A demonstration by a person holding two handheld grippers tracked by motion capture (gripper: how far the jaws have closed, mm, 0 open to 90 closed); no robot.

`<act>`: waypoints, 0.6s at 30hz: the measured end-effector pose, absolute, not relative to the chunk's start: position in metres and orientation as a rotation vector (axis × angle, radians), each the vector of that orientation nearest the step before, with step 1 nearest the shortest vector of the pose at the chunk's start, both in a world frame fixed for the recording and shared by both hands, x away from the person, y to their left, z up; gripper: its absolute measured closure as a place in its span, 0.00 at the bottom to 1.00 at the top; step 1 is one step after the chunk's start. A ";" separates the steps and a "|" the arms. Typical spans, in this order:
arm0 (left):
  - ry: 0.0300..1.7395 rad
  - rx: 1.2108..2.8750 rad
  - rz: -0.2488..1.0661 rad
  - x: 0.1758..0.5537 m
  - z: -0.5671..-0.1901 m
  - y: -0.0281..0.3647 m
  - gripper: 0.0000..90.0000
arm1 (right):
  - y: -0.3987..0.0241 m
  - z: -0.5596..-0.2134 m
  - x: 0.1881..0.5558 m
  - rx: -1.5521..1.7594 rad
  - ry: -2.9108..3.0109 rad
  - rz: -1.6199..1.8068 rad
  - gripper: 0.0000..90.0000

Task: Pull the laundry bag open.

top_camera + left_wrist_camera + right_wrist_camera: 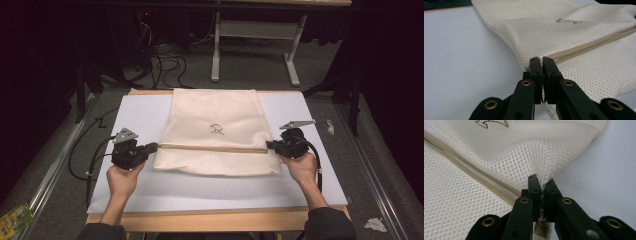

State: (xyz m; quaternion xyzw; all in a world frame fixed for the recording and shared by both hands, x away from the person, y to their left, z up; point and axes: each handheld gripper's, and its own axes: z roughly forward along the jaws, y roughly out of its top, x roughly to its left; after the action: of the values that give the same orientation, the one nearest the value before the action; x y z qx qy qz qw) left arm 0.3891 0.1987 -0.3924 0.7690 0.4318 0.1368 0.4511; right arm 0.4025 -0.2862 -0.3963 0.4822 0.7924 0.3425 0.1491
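Cream mesh bag [216, 131] lies flat at the centre of the white sheet [140, 190], long axis running 12 to 6 o'clock, near end folded over; a beige zipper band [212, 148] crosses it from 9 to 3 o'clock, and a small dark emblem [217, 129] sits just beyond the band. Left gripper [151, 147] is clamped tight on the bag's edge at 9 o'clock, at the zipper's end; right gripper [270, 145] is clamped likewise at 3 o'clock. Left gripper view: pads [548, 71] closed on the mesh [579, 62], weave fine and even. Right gripper view: fabric bunches upward into the closed pads [551, 192], and a brass-coloured metal piece [541, 228] shows below them. High view: wooden table edge [215, 220] at 6 o'clock, grey carpet [250, 75], white desk frame [255, 45] and loose cables [165, 62] toward 12 o'clock, dark surroundings.
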 end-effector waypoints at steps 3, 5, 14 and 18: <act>1.063 1.906 0.327 0.386 -0.395 0.198 0.97 | -0.288 -0.396 0.400 1.390 2.272 0.997 0.97; 1.064 1.909 0.324 0.385 -0.398 0.198 0.97 | -0.289 -0.397 0.397 1.388 2.266 1.007 0.97; 1.076 1.913 0.309 0.384 -0.409 0.196 0.97 | -0.292 -0.413 0.389 1.416 2.264 1.033 0.97; 1.077 1.908 0.309 0.382 -0.412 0.197 0.97 | -0.291 -0.417 0.387 1.417 2.268 1.038 0.97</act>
State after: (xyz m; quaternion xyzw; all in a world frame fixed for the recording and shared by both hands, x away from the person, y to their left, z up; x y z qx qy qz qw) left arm 0.3824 0.1966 -0.4118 0.7710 0.4354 0.1247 0.4478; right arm 0.3871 -0.2912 -0.4172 0.4893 0.7833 0.3585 0.1359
